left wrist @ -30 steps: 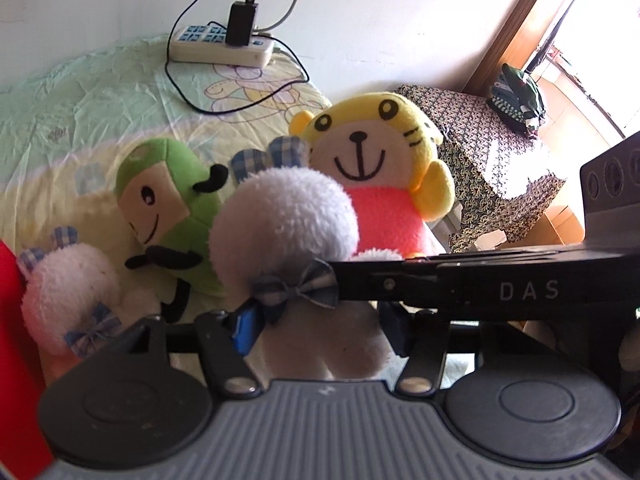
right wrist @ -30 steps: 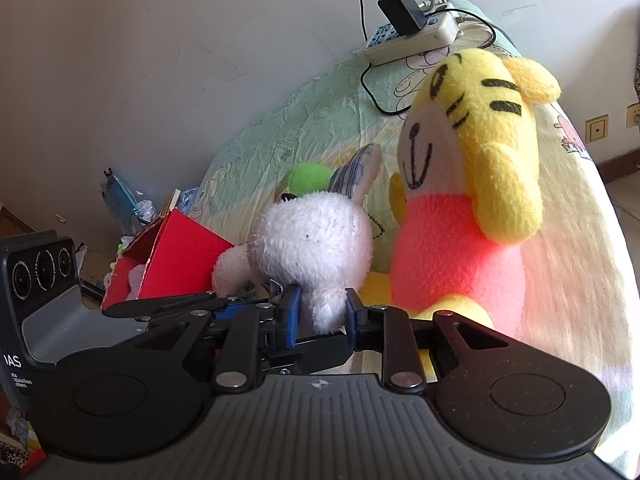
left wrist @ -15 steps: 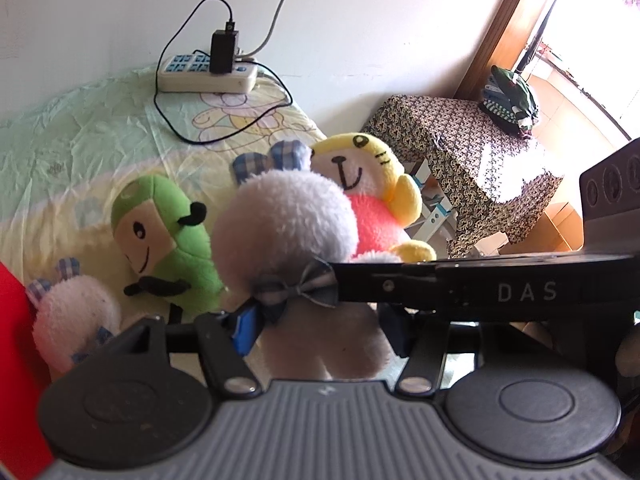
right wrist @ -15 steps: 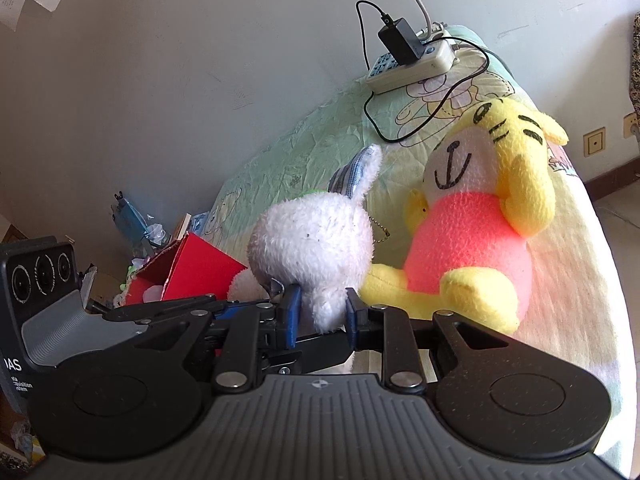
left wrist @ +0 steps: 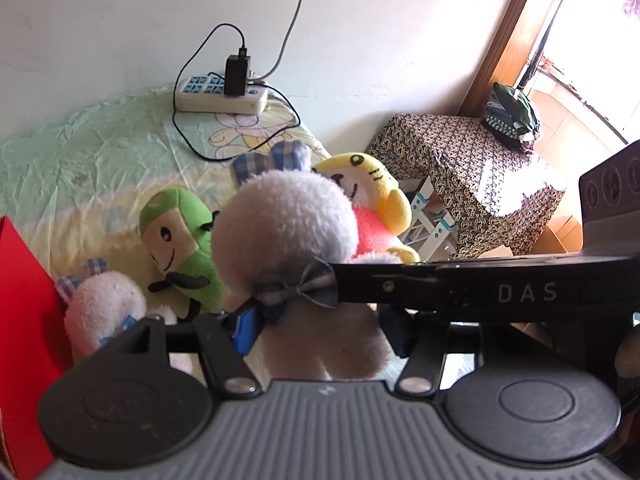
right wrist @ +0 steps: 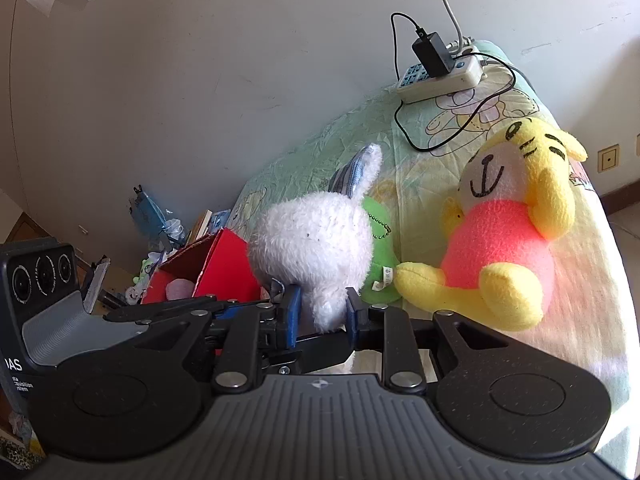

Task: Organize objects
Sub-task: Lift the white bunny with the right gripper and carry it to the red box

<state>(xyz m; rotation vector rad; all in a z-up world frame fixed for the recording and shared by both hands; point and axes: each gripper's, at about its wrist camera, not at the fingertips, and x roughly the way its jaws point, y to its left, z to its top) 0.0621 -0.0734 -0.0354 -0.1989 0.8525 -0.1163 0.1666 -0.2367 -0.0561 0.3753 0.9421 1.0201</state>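
On the left we have the red box (left wrist: pixel 24 320), then a small white bunny (left wrist: pixel 104 312) and the green plush (left wrist: pixel 180 240) lying on the bed (left wrist: pixel 80 152). In the middle, the white plush rabbit (left wrist: pixel 284 236) hangs above the bed, our left gripper (left wrist: pixel 320 332) clamped on its body and our right gripper (right wrist: pixel 318 314) pinching a limb. Farther right, the yellow tiger plush (right wrist: pixel 504 240) lies on the sheet.

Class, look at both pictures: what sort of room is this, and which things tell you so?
Probably a bedroom in a home: a bed with a cartoon-print sheet, plush toys such as the yellow tiger, and a power strip by the wall.
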